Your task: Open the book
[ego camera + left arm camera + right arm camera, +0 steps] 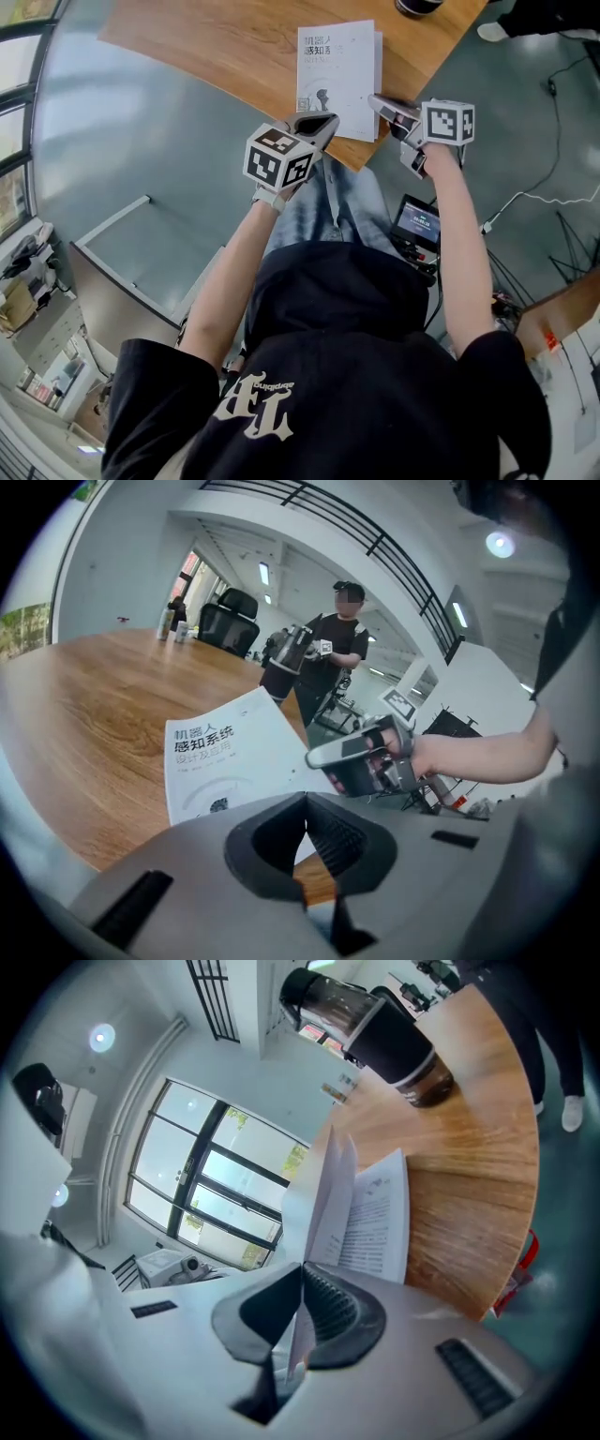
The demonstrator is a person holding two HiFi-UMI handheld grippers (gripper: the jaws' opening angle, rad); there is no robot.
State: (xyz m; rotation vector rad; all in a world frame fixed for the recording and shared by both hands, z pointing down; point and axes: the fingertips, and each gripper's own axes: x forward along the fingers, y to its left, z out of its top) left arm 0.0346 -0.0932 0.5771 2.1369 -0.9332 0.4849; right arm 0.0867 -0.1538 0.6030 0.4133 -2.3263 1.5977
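Observation:
A white paperback book [336, 66] lies near the front edge of the wooden table [225, 42]. My right gripper [377, 101] reaches the book's lower right corner. In the right gripper view the jaws [300, 1279] are shut on a thin leaf of the book [375, 1213], the cover or first pages, which stands lifted off the printed pages beneath. My left gripper [323, 120] hovers just off the book's lower left edge. In the left gripper view its jaws [304, 799] meet with nothing between them, and the book's cover [220, 757] and the right gripper [361, 757] lie ahead.
A black cup [394, 1044] stands on the table beyond the book, also at the top edge in the head view [417, 5]. A person [337, 658] stands past the table's far end. A small screen device [417, 223] and cables [534, 192] lie on the floor at right.

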